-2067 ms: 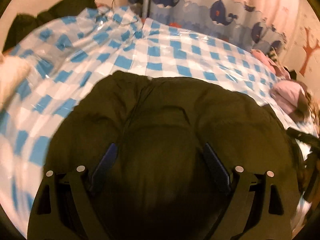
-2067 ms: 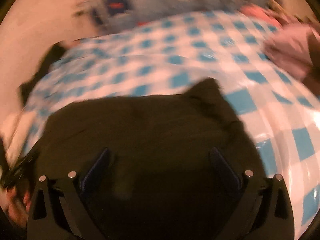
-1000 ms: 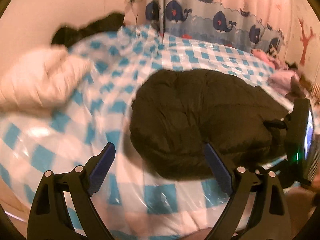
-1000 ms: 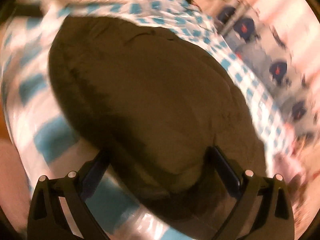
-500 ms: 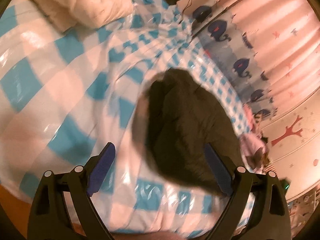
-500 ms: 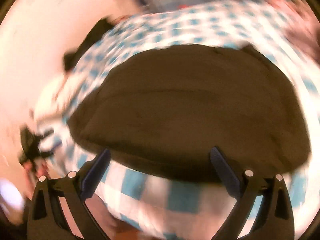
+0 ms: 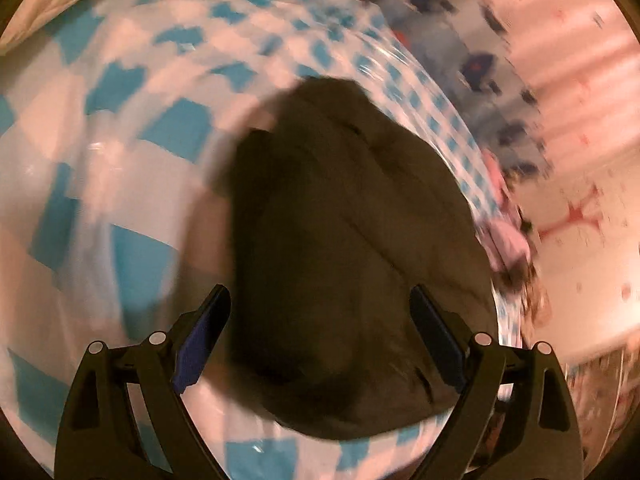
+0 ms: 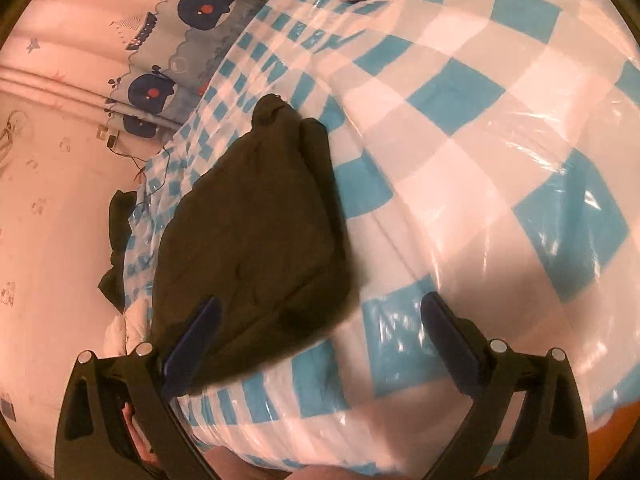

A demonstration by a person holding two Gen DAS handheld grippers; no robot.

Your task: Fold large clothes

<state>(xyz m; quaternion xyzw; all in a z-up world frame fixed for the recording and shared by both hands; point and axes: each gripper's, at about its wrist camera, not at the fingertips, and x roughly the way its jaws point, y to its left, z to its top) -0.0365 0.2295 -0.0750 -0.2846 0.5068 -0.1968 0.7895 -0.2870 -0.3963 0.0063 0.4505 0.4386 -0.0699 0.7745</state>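
A dark olive padded jacket (image 7: 348,248) lies folded in a compact bundle on a bed covered with blue-and-white checked plastic sheet (image 7: 168,128). In the right wrist view the jacket (image 8: 256,232) lies left of centre on the sheet (image 8: 480,168). My left gripper (image 7: 320,336) is open and empty, above the near end of the jacket. My right gripper (image 8: 320,336) is open and empty, with its left finger over the jacket's near edge.
A curtain with dark whales (image 8: 176,40) hangs behind the bed. Pink clothes (image 7: 508,240) lie at the bed's far side. A white quilt (image 7: 48,4) and a dark garment (image 8: 118,240) lie at the bed's edges. The left view is motion-blurred.
Both grippers have pulled back from the jacket and swung around. The left view has turned back over the jacket. The right view has swung so the jacket sits to the left.
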